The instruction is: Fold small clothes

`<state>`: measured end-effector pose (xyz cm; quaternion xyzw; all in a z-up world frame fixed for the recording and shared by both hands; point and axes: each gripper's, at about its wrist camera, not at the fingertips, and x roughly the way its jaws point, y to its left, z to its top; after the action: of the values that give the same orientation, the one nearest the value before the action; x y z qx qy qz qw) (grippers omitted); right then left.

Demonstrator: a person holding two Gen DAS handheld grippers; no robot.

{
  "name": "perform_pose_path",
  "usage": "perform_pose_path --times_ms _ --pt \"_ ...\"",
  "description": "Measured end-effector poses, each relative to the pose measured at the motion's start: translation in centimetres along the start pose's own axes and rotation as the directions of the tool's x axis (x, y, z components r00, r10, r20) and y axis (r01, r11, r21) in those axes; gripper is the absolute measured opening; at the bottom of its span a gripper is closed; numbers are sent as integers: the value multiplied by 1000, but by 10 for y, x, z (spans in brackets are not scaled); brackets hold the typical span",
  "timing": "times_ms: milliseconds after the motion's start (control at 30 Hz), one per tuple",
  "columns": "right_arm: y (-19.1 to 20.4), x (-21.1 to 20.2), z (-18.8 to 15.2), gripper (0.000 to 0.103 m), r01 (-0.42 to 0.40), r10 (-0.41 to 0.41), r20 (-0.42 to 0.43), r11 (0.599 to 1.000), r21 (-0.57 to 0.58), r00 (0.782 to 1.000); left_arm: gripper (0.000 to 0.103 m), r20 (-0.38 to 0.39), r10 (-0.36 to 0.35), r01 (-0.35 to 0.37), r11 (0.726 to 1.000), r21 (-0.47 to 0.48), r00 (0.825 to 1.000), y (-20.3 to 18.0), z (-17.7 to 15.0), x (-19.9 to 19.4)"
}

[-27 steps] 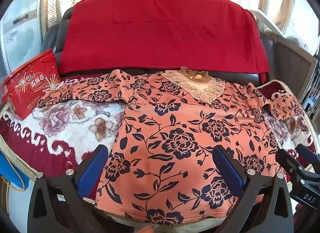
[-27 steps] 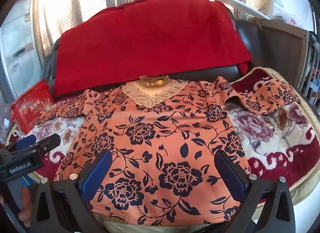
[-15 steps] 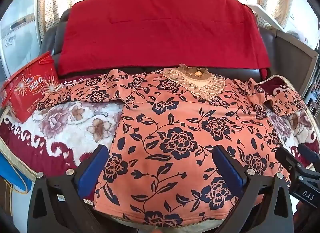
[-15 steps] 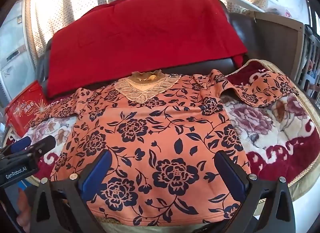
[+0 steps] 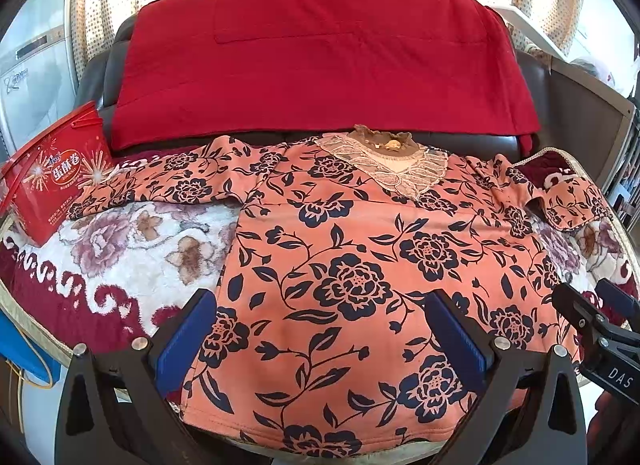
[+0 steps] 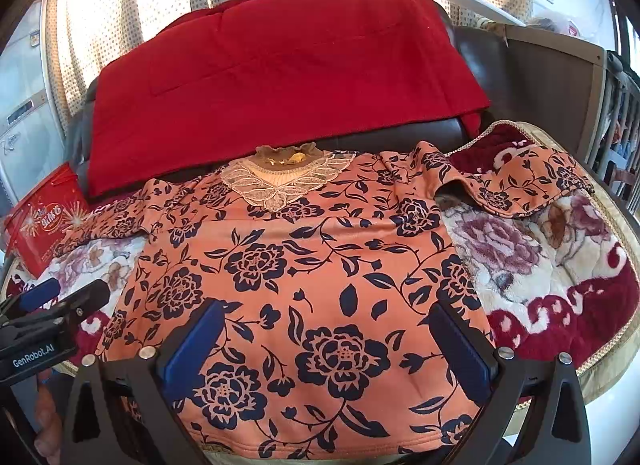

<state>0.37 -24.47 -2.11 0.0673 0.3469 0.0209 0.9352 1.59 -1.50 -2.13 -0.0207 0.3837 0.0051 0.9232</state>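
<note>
An orange long-sleeved top with a dark blue flower print [image 5: 352, 265] [image 6: 320, 265] lies flat, front up, on a floral blanket, its lace collar [image 5: 400, 169] [image 6: 280, 181] at the far side and both sleeves spread out sideways. My left gripper [image 5: 320, 329] hovers open above the hem's left part. My right gripper [image 6: 324, 333] hangs open over the hem's right part. Nothing sits between either pair of blue pads. Each gripper shows at the edge of the other's view: the right gripper [image 5: 596, 317], the left gripper [image 6: 60, 297].
The floral blanket [image 5: 120, 257] [image 6: 540, 265] covers the seat of a dark sofa. A red cloth [image 5: 320, 57] [image 6: 280, 77] drapes over the backrest. A red snack tin [image 5: 52, 177] [image 6: 40, 221] stands at the far left by the sleeve end. Curtains hang behind.
Both views have shifted slightly, with the top sitting a little lower in the frames than before. The top itself has not moved and both grippers stay open.
</note>
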Motion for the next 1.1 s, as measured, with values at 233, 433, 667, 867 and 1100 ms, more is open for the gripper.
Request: perform_pose_path --times_ms 233,433,667,867,1100 --pt "2 1 2 103 4 -4 1 1000 -8 1000 103 0 -5 5 1000 -7 1000 2 -1 -1" --pt "4 1 4 103 8 -8 2 1000 -17 1000 103 1 -9 9 1000 -10 1000 3 0 -1" --pt "6 3 5 103 20 -20 -8 1000 -22 1000 103 1 -10 10 1000 -12 1000 2 -1 -1" --pt "4 4 6 103 28 -28 -11 999 -22 1000 103 -7 -8 8 1000 -12 1000 1 -1 2" --pt "2 5 8 103 26 -26 -9 999 -19 1000 103 -5 -9 9 1000 -2 1000 -2 1 1"
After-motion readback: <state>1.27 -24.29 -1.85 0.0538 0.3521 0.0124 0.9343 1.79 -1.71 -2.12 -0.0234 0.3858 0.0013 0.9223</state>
